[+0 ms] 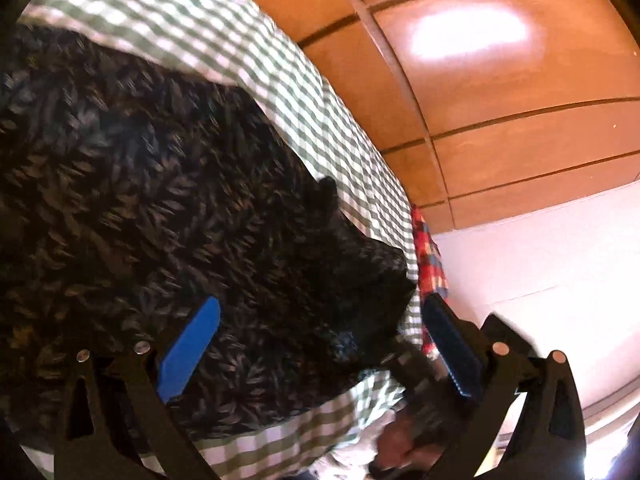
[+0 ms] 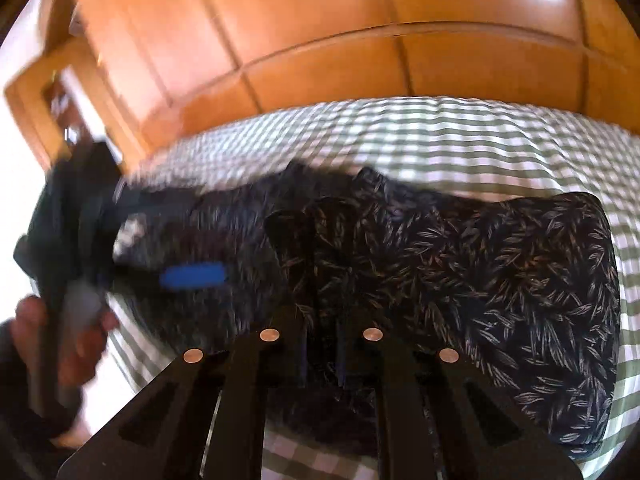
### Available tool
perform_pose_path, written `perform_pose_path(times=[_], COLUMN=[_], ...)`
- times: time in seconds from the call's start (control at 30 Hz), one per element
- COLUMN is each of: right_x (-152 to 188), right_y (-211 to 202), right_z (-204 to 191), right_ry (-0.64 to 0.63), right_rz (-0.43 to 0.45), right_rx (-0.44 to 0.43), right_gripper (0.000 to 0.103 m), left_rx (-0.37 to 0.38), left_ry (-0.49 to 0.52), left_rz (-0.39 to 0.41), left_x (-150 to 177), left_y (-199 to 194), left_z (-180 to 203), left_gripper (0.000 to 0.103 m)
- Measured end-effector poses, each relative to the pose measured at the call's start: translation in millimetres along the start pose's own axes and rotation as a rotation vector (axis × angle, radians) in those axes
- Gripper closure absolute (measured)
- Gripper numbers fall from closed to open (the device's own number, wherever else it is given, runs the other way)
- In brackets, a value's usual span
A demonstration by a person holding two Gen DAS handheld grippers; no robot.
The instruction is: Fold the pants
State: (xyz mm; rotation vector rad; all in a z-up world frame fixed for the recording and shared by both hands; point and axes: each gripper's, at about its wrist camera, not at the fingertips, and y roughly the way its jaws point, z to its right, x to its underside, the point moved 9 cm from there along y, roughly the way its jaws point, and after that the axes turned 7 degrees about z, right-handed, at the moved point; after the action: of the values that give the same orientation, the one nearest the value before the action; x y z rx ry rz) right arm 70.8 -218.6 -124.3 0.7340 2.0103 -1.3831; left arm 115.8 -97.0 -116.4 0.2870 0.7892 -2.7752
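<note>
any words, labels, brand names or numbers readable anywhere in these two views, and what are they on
None can be read.
pants: only a leaf print, no label in view.
checked sheet: plain checks, no text.
wooden panelling: bare.
red plaid cloth: pattern only.
left gripper: a small white patch on its body, too blurred to tell whether it is writing.

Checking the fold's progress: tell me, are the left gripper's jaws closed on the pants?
No, the left gripper stands wide open, its blue pads apart above the pants.

Glossy orange wood panelling point(image 2: 320, 40) with glare behind bed in green-white check sheet point(image 2: 480, 132), white floor point(image 1: 540, 264)
</note>
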Motion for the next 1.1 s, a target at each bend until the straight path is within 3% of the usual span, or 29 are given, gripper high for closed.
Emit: perform_pose_path(times=[0.13, 0.37, 0.43, 0.47, 0.53, 0.6, 0.63, 0.7, 0.8, 0.93, 1.1], right_x=[9.5, 10.0, 11.8, 13.0, 9.9, 5.2, 2.6, -2.0, -2.1, 12.7, 26.2], right_y=[-8.0, -11.4, -6.0, -6.3, -12.8, -28.8, -40.4, -70.3, -111.3, -136.9, -116.5], right_z=[-13.1, -28.4, -29.9, -29.0, -22.8, -10.8, -1.4, 26.3, 81.7, 144.6, 145.6], right_ry=[-0.137, -0.251, -0.271, -0.266, -0.213, -0.155, -0.128, -0.045, 0.103, 0.264, 0.290], right_rz=[0.038, 0.094, 0.085, 0.079, 0.068, 0.068, 0.076, 0.105, 0.133, 0.134, 0.079], right_rx=[0.045, 0.074, 0.075, 0.071, 0.050, 0.032, 0.036, 0.071, 0.164, 0.299, 0.311], right_gripper=[0.094, 0.094, 0.093, 0.092, 0.089, 0.085, 0.081, 0.058, 0.056, 0.056, 0.056], left_rx=[0.026, 0.016, 0.046, 0.058, 0.044, 0.026, 0.025, 0.033, 0.065, 0.091, 0.042], left_ry=[-0.017, -0.027, -0.012, -0.006, 0.034, 0.081, 0.090, 0.121, 0.178, 0.231, 0.195], left_rz=[-0.065, -0.155, -0.189, -0.197, -0.195, -0.188, -0.180, -0.146, -0.083, -0.016, -0.034], left_x=[5.8, 10.9, 13.5, 13.5, 12.6, 13.1, 11.2, 6.3, -0.6, -10.4, -15.0], left_y=[24.0, 64.0, 72.5, 75.8, 78.7, 74.2, 72.1, 59.1, 36.3, 12.3, 12.3], left_z=[9.0, 14.7, 23.1, 26.8, 29.2, 30.9, 31.3, 33.9, 46.4, 53.0, 34.1], left_gripper=[0.002, 0.006, 0.032, 0.038, 0.062, 0.078, 0.080, 0.083, 0.084, 0.088, 0.088])
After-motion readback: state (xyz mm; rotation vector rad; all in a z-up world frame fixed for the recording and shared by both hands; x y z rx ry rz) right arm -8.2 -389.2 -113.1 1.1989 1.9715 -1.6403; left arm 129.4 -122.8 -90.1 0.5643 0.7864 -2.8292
